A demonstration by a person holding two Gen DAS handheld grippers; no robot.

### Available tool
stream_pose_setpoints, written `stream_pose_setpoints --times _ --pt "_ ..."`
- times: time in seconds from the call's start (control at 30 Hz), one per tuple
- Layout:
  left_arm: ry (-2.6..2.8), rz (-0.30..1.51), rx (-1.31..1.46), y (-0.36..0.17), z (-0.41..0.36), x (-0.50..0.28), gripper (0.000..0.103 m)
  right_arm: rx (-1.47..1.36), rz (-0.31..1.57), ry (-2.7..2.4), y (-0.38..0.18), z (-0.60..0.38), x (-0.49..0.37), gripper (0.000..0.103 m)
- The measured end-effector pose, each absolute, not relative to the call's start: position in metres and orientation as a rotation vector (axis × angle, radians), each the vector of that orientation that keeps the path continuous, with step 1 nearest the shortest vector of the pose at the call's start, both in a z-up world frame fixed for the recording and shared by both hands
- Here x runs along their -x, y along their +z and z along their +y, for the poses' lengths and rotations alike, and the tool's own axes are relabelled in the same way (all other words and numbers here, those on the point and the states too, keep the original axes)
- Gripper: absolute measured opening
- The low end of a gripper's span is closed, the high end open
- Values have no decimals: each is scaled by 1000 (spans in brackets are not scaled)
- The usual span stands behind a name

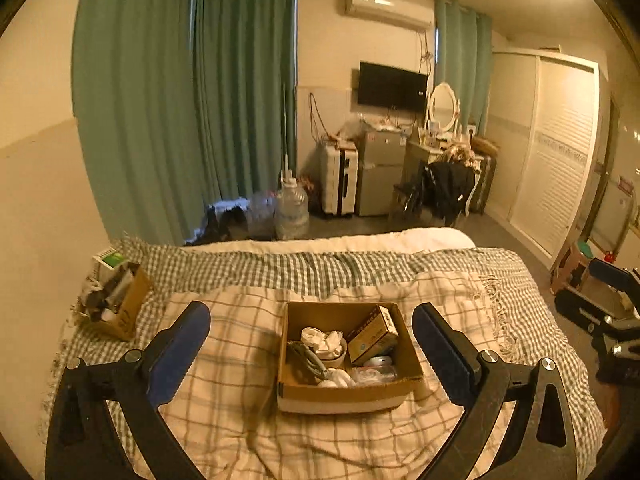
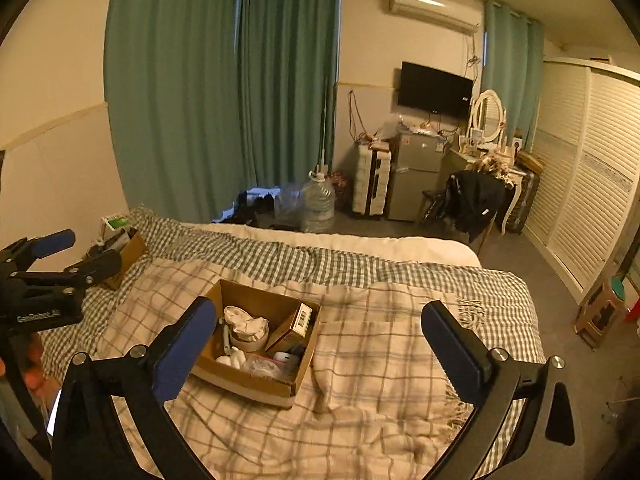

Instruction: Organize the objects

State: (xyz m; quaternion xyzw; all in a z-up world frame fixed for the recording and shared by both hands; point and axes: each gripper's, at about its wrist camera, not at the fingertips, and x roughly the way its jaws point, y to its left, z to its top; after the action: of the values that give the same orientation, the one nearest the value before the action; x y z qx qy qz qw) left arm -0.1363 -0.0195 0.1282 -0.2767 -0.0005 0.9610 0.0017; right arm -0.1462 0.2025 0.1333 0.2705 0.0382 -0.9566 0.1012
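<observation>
An open cardboard box sits on the checked blanket in the middle of the bed; it also shows in the right wrist view. It holds a small brown carton, a white cloth in a round bowl, a grey cable and small white items. My left gripper is open and empty, its jaws to either side of the box, above it. My right gripper is open and empty, with the box at its left finger. The left gripper also shows in the right wrist view.
A second cardboard box full of upright items stands at the bed's far left by the wall. Beyond the bed's foot are water bottles, a suitcase, a small fridge and a dressing table. A wardrobe lines the right wall.
</observation>
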Motion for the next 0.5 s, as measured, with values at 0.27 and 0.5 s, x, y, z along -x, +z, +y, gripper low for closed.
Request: stream_pose_setpoints --times 0.27,0.5 --pt "3112 -32 692 129 -22 69 103 -644 99 -2884 144 213 80 103" --pt "3190 -59 605 95 -14 32 103 -574 274 -2993 89 197 53 103"
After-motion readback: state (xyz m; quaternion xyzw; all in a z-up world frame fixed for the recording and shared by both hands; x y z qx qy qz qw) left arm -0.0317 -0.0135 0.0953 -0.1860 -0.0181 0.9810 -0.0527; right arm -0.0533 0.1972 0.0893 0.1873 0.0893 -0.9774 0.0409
